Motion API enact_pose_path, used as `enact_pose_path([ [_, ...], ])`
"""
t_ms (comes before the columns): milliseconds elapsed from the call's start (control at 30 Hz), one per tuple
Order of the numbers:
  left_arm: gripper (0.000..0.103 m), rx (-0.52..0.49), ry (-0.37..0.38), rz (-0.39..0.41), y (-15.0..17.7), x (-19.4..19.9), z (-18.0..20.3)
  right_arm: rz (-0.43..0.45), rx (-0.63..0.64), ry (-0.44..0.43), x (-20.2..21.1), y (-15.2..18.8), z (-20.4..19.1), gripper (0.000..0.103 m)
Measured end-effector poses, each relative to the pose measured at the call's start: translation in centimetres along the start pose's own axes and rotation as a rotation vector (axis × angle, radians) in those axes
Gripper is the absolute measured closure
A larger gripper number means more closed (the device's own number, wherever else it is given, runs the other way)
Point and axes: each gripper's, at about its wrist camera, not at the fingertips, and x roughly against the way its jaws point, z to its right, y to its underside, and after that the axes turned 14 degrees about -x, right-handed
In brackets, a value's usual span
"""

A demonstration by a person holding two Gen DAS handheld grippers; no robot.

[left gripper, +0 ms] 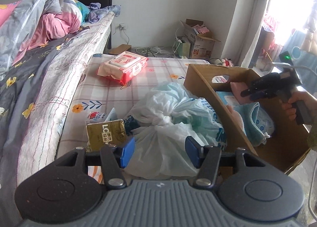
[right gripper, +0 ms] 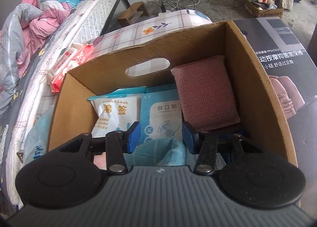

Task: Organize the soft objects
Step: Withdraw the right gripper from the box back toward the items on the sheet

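My left gripper (left gripper: 159, 152) hangs open over the knotted plastic bag (left gripper: 168, 126), centre of frame, beside the cardboard box (left gripper: 204, 88) at right. Bag looks light, slack, slippery; best taken at the knot, not the loose film. My right gripper (right gripper: 161, 137) is open and empty inside the box, pink sponge pad (right gripper: 206, 96) leaning upper right, cotton swab pack (right gripper: 114, 112) lower left. Wet wipes pack (left gripper: 123, 66) lies upper centre. Bag contents hidden; box floor mostly covered
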Motion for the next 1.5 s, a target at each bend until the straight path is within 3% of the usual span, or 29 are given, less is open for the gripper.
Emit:
enact_pose_path([
  [167,0.045,0.013,0.0,-0.008,0.2,-0.6,-0.7,-0.068,-0.019,0.029,-3.0,0.3,1.2,0.058],
  [700,0.045,0.021,0.03,-0.013,-0.5,-2.5,-1.5,-0.145,-0.043,0.071,-2.1,1.2,1.1,0.056],
  [933,0.044,0.004,0.008,-0.011,-0.7,-2.5,-1.4,-0.006,-0.028,-0.024,-0.8,-2.0,-0.6,0.056],
  [1133,0.043,-0.013,-0.013,-0.026,-0.8,-3.0,-1.4,0.125,0.111,0.005,-2.3,-4.7,-2.8,0.056],
  [1267,0.043,-0.016,-0.019,-0.034,-0.9,-3.3,-1.7,0.13,0.127,0.026,-4.1,-5.6,-2.7,0.056],
  [1400,0.043,-0.019,-0.019,-0.038,-1.1,-3.7,-1.9,0.055,0.083,0.074,-6.8,-5.9,-1.7,0.056],
  [1500,0.043,-0.026,-0.02,-0.044,-1.2,-4.0,-1.9,0.06,0.068,0.062,-7.3,-6.0,-1.5,0.056],
])
